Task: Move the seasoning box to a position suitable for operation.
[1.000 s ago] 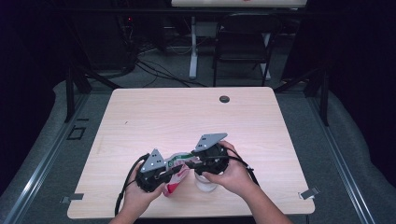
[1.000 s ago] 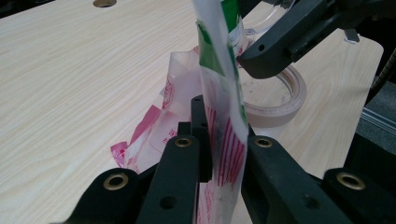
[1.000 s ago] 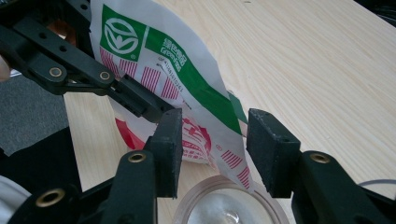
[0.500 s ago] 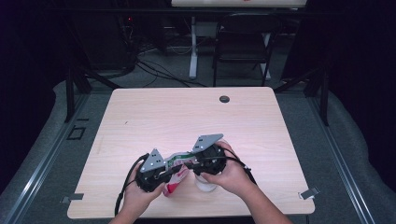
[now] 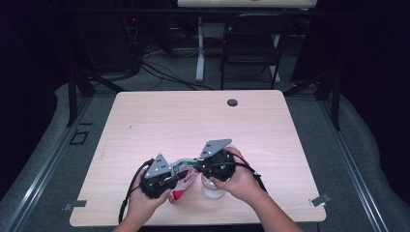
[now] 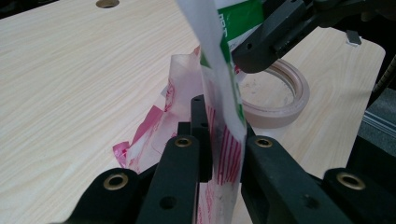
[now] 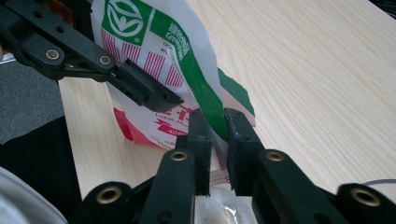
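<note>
The packet (image 5: 183,180) hung over the jar (image 5: 213,187), near the surface's (image 5: 193,121) 6 o'clock edge. The left gripper (image 6: 219,154) pinched its bottom; the right gripper (image 7: 218,126), at 2 o'clock, had just closed on its top.

A light wooden table (image 5: 159,121) with rounded corners stands on grey carpeted floor (image 5: 367,159) in a dim room. A small dark round grommet (image 5: 232,102) is set near the table's far edge. Beyond it, a black folding chair (image 5: 252,43) stands beside a white desk leg (image 5: 199,48), with black cables (image 5: 159,72) trailing across the floor. The surroundings on both sides fall into near darkness.
</note>
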